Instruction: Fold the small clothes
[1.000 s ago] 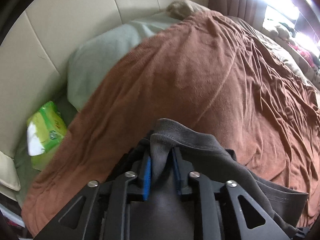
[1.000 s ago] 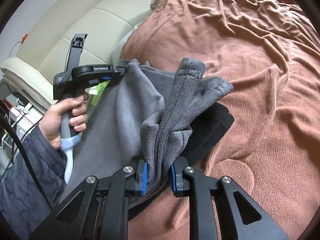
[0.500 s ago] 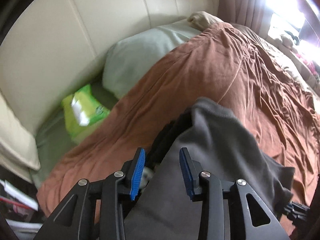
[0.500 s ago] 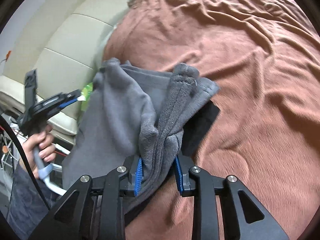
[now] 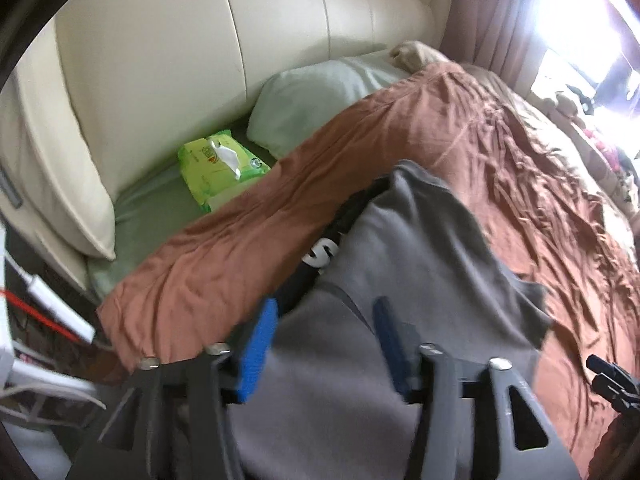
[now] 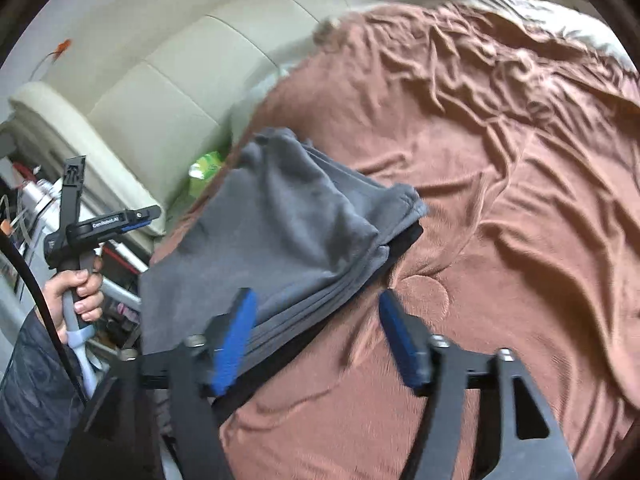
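A grey fleece garment (image 6: 288, 232) lies folded on the brown blanket (image 6: 500, 200), over a black garment (image 6: 404, 240) whose white lettering (image 5: 322, 252) peeks out at its edge. My left gripper (image 5: 324, 340) hovers above the grey garment (image 5: 420, 264), jaws opening, blue pads (image 5: 258, 348) clear of the cloth. My right gripper (image 6: 316, 336) hangs over the garment's near corner, jaws also opening, with nothing pressed between them. In the right wrist view a hand (image 6: 80, 288) holds the left gripper (image 6: 148, 214) off the bed's left side.
A green tissue pack (image 5: 216, 168) and a pale green pillow (image 5: 316, 100) lie against the cream padded headboard (image 5: 180, 40). The bed's edge drops off at the left to cables and clutter (image 5: 44, 312). Wrinkled blanket stretches to the right toward a bright window (image 5: 580, 12).
Both grippers let go of the grey garment, opened wide and drew back and up. The garment now lies flat and folded on the blanket.
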Demonstrator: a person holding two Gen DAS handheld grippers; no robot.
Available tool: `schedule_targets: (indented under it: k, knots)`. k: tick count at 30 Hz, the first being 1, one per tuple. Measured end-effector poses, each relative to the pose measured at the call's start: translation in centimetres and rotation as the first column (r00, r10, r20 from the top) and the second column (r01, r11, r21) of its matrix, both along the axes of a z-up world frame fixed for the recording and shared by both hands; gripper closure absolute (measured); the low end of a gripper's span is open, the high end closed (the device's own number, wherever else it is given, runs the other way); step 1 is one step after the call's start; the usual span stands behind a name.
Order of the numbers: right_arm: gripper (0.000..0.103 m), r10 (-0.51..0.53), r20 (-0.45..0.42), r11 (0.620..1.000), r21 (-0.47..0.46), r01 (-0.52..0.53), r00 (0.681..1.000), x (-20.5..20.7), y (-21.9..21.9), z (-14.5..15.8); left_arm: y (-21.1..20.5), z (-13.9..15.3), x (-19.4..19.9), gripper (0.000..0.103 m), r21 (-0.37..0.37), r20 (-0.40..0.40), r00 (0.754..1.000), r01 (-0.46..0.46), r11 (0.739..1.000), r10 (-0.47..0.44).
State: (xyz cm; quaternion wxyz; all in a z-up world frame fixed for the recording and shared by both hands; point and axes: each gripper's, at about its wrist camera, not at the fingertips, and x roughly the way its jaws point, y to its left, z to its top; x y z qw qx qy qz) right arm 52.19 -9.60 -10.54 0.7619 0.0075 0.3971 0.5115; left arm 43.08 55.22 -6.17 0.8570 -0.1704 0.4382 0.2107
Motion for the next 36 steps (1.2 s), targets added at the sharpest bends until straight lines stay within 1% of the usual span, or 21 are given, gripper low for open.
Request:
schedule_targets:
  k: [1, 3, 4, 5, 6, 7, 9, 12, 15, 19, 28, 29, 31, 36]
  knots:
    - [0.032, 0.01, 0.011, 1.0, -0.004, -0.01, 1.0, -0.7, -0.8, 0.8, -0.5, 0.5, -0.6, 0.032, 0.002, 0.011, 1.0, -0.002, 1.0, 0.002]
    - [0.024, 0.014, 0.037, 1.0, -0.012, -0.014, 0.999, -1.8, -2.3, 1.8, -1.8, 1.6, -2.1, 0.022, 0.006, 0.04, 0.999, 0.004, 1.0, -0.004]
    - [0.021, 0.015, 0.058, 1.0, -0.016, -0.015, 0.998, -2.5, -3.3, 2.6, -2.5, 2.1, -2.5, 0.02, 0.01, 0.05, 0.999, 0.015, 1.0, -0.015]
    - [0.014, 0.019, 0.065, 1.0, -0.02, -0.017, 0.998, -3.0, -4.0, 3.1, -3.4, 2.8, -3.1, 0.019, 0.024, 0.06, 0.998, 0.033, 0.999, -0.035]
    - [0.011, 0.021, 0.068, 0.999, -0.025, -0.02, 0.997, -3.5, -4.8, 3.7, -4.3, 3.3, -3.6, 0.018, 0.036, 0.067, 0.997, 0.046, 0.998, -0.048]
    - [0.009, 0.019, 0.074, 0.999, -0.032, -0.017, 0.997, -4.1, -5.7, 4.3, -4.9, 3.8, -3.9, 0.014, 0.045, 0.07, 0.996, 0.049, 0.998, -0.052]
    - [0.0, 0.005, 0.106, 0.999, -0.041, -0.001, 0.994, -5.3, -7.4, 5.9, -6.5, 4.8, -4.9, 0.009, 0.052, 0.082, 0.995, 0.054, 0.997, -0.058]
    - [0.0, -0.017, 0.146, 0.999, -0.037, 0.022, 0.989, -7.3, -10.4, 8.2, -9.2, 6.7, -6.5, 0.004, 0.072, 0.11, 0.99, 0.077, 0.994, -0.085]
    - [0.0, -0.043, 0.18, 0.998, -0.032, 0.05, 0.983, -9.1, -13.3, 10.1, -11.7, 8.5, -8.0, 0.001, 0.089, 0.141, 0.985, 0.084, 0.992, -0.097]
    - [0.0, -0.072, 0.216, 0.997, -0.013, 0.076, 0.974, -11.5, -17.1, 11.7, -15.1, 10.9, -10.0, 0.001, 0.093, 0.197, 0.973, 0.106, 0.99, -0.122]
    - [0.0, -0.146, 0.283, 0.989, 0.026, 0.145, 0.948, -16.6, -24.7, 14.4, -21.4, 15.4, -13.7, 0.001, 0.135, 0.256, 0.946, 0.17, 0.976, -0.2]
    - [0.0, -0.152, 0.287, 0.988, 0.029, 0.15, 0.946, -16.8, -25.1, 14.5, -22.3, 15.8, -14.1, 0.001, 0.148, 0.259, 0.942, 0.181, 0.972, -0.215]
    - [0.0, -0.17, 0.292, 0.985, 0.041, 0.165, 0.941, -17.6, -26.6, 14.8, -23.9, 16.4, -14.8, 0.001, 0.174, 0.262, 0.935, 0.197, 0.965, -0.238]
    - [0.0, -0.229, 0.319, 0.973, 0.065, 0.219, 0.92, -19.9, -31.0, 15.4, -27.3, 17.2, -16.8, 0.001, 0.196, 0.299, 0.916, 0.215, 0.957, -0.267]
